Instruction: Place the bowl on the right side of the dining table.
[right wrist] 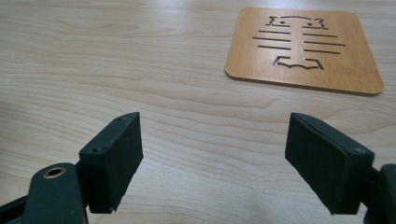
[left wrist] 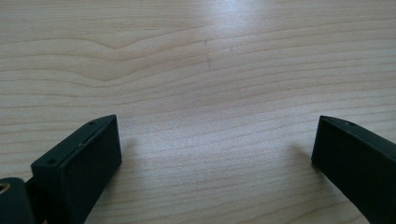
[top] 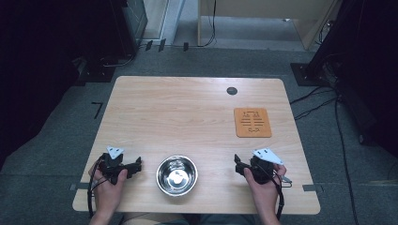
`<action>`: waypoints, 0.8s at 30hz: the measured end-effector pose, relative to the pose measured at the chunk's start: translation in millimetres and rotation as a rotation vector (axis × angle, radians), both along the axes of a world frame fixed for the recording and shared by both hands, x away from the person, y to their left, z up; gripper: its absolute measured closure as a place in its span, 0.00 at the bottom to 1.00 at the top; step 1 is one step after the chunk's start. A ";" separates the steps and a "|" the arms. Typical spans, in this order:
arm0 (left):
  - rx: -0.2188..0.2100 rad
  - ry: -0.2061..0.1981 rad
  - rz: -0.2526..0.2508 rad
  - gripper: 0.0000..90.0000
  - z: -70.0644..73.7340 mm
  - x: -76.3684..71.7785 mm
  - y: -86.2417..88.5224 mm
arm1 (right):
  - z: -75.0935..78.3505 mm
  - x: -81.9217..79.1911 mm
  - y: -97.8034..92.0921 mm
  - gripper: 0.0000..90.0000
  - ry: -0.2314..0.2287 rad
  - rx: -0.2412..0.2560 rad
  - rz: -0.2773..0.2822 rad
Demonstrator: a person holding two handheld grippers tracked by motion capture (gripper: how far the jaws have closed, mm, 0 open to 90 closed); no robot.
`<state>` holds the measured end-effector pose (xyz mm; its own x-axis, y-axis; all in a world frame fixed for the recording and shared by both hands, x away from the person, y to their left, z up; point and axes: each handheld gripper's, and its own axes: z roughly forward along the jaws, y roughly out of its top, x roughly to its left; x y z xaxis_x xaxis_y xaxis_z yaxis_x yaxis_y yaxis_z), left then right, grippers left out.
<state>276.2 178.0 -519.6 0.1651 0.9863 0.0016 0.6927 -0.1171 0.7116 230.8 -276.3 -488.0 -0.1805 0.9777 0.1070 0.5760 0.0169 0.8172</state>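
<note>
Both grippers wide-jawed, empty | bowl (top: 177,175) upright between; round

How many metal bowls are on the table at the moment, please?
1. The metal bowl stands near the table's front edge, between the left gripper and the right gripper. Neither gripper touches it.

Steel bowl and wooden coaster on the counter

The shiny bowl (top: 177,175) sits upright and empty near the front edge; the square engraved coaster (top: 253,122) lies flat, well apart, far right.
</note>
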 end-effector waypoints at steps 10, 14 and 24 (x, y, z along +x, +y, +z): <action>0.000 0.000 0.000 0.01 0.0 0.0 0.0 | -0.1 -1.3 6.9 0.21 -0.002 -0.002 0.012; 0.000 0.000 0.000 0.01 0.0 0.0 0.0 | -0.4 -1.6 11.2 0.21 -0.004 -0.004 0.022; 0.000 0.000 0.000 0.01 0.0 0.0 0.0 | -1.1 -2.7 22.1 0.21 0.000 -0.002 0.045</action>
